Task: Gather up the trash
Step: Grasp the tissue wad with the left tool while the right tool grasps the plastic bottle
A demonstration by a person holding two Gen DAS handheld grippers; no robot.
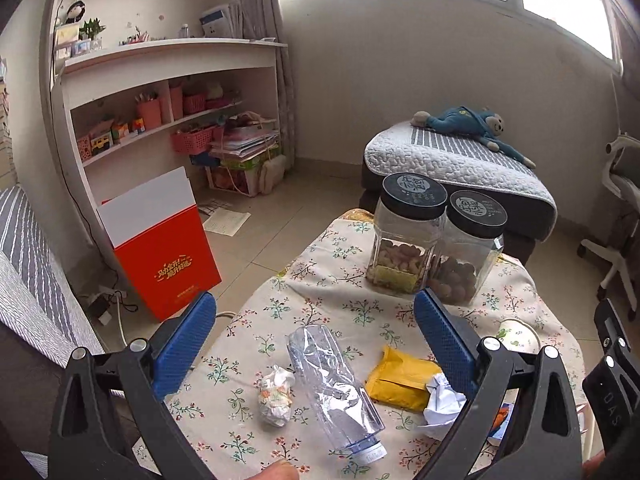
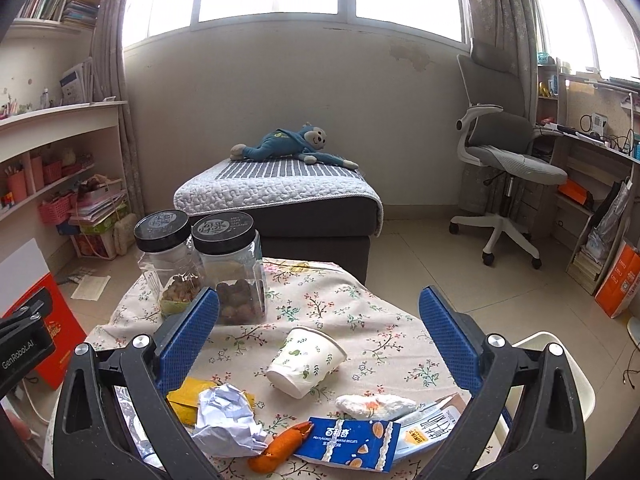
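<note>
The left gripper (image 1: 314, 336) hung spread wide over the crushed plastic bottle (image 1: 334, 390) — its long axis ran diagonally between the fingers, cap nearest — the right gripper (image 2: 320, 332) likewise gaped, empty.

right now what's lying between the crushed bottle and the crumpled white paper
In the left wrist view, a yellow packet lies on the floral cloth between the crushed clear bottle and the crumpled white paper, its right end tucked under the paper.

The left tool (image 1: 314, 312) hovers spread wide above a crushed plastic bottle (image 1: 334, 388) lying on the worktop (image 1: 320, 280).
</note>
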